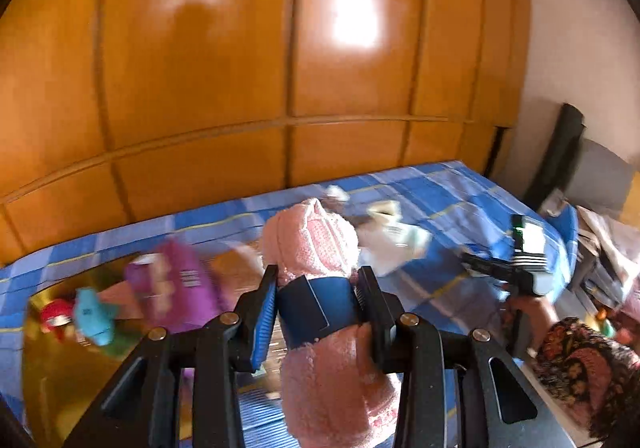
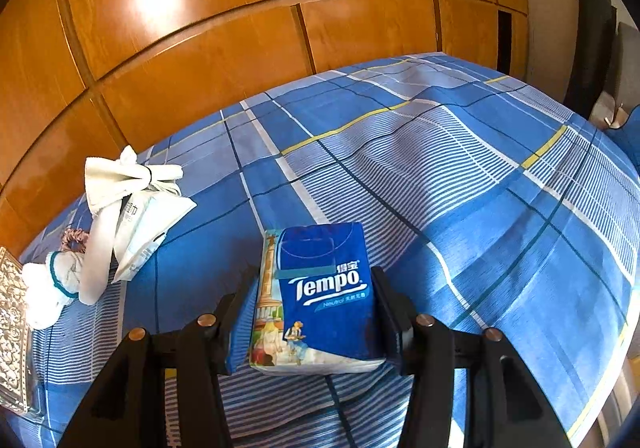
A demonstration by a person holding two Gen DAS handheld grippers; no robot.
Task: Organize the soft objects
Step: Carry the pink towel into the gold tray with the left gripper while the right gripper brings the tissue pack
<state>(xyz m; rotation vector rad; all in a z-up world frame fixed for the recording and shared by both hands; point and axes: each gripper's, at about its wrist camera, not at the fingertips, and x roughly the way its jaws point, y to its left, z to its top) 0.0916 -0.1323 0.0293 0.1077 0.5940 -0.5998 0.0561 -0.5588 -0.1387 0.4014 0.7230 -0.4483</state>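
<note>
My left gripper (image 1: 316, 288) is shut on a rolled pink towel (image 1: 316, 236) with a dark blue band, held above a gold tray (image 1: 52, 352) on the bed. The tray holds a purple plush (image 1: 180, 280), a light blue plush (image 1: 94, 316) and a red toy (image 1: 54, 318). My right gripper (image 2: 316, 288) is shut on a blue Tempo tissue pack (image 2: 320, 296), low over the blue checked bedsheet (image 2: 460, 175). A white cloth bundle (image 2: 128, 175), a white packet (image 2: 148, 224) and a white sock roll (image 2: 48, 284) lie on the sheet to the left.
An orange wooden wardrobe (image 2: 240, 7) stands close behind the bed. A patterned box edge (image 2: 12, 328) sits at the far left. A brown scrunchie (image 2: 74, 238) lies by the sock roll. The right gripper also shows in the left wrist view (image 1: 524, 260), with clutter beyond the bed's right edge.
</note>
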